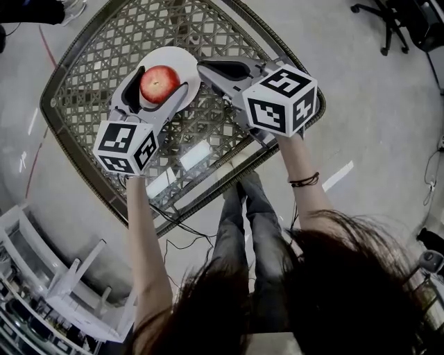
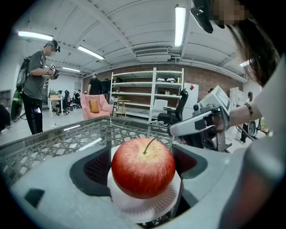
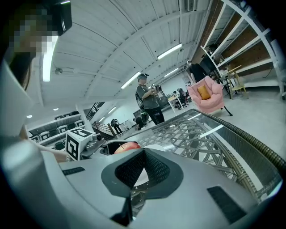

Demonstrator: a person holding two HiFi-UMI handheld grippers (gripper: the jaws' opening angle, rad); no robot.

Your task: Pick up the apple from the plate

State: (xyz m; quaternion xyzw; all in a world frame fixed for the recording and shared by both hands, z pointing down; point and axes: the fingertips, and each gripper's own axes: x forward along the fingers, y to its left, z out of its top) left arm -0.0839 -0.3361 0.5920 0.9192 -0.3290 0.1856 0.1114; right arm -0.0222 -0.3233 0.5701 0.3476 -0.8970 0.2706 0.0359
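Sitting over the white plate (image 1: 182,61), midway between the table's (image 1: 90,62) left and right corners, the apple (image 1: 159,84) is clamped by the left hand-held gripper (image 1: 165,78). The right hand-held gripper (image 1: 205,67) is held closed and empty alongside.

Quantities in view: 1 apple (image 1: 159,83); 1 plate (image 1: 182,61); 1 table (image 1: 90,62). Grippers: 2, namely the left gripper (image 1: 165,76) and the right gripper (image 1: 208,69). Marker cubes: 1 per gripper, 2 in total, the left cube (image 1: 127,147) and the right cube (image 1: 281,98). Wristband (image 1: 304,180): 1. Office chair (image 1: 385,21) in the head view: 1. Left gripper view: 1 armchair (image 2: 96,107), 1 shelf unit (image 2: 147,94) and 2 countable bystanders, the near bystander (image 2: 35,89) and the far bystander (image 2: 94,85).
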